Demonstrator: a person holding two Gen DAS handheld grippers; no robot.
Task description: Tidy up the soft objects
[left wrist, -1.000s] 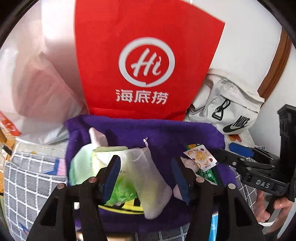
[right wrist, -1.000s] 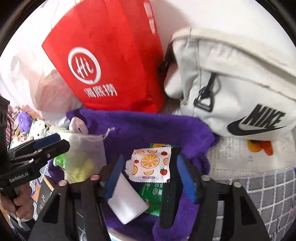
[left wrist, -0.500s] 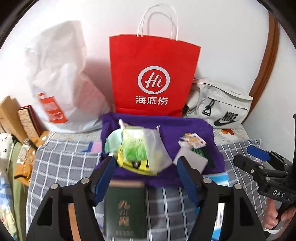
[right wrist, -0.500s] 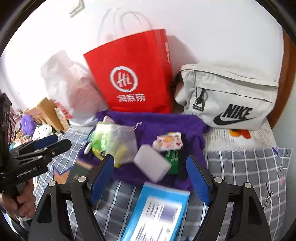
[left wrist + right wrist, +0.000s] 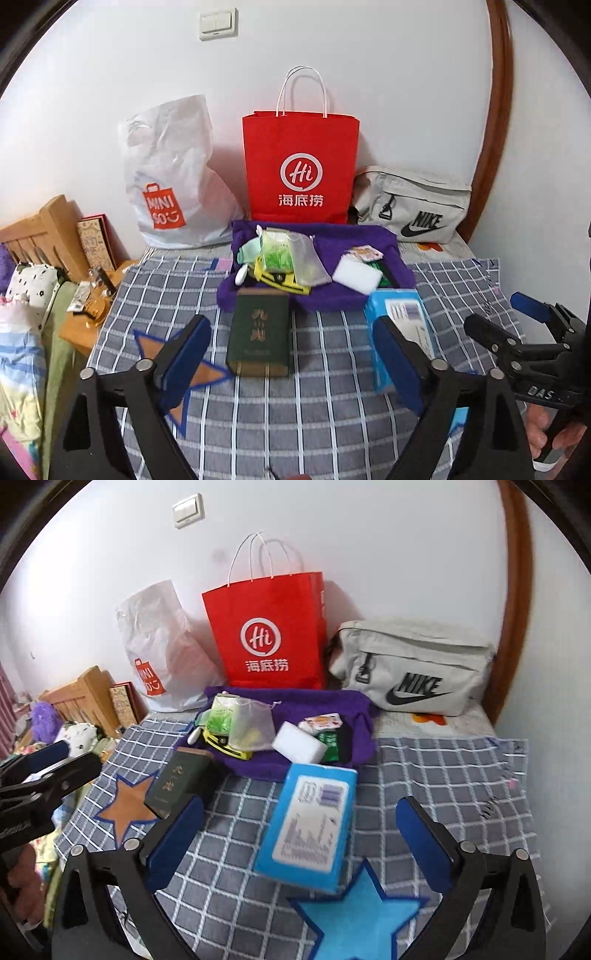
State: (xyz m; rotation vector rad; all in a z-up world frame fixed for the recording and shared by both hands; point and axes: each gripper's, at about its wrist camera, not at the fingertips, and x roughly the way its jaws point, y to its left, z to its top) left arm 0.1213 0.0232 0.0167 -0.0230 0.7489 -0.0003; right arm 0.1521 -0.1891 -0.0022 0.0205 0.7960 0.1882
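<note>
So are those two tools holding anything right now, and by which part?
Nothing is held. The left tool and the right tool are both empty, jaws opening.

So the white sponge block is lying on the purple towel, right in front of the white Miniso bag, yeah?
Not quite. The white sponge block does lie on the purple towel, but that towel sits in front of the red paper bag, not the Miniso bag, as the left wrist view shows.

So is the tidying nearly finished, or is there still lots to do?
Hardly started, it looks. Small items lie heaped on the purple towel. The left gripper and right gripper hold nothing, jaws opening. The green book and blue box lie loose on the checked cloth.
</note>
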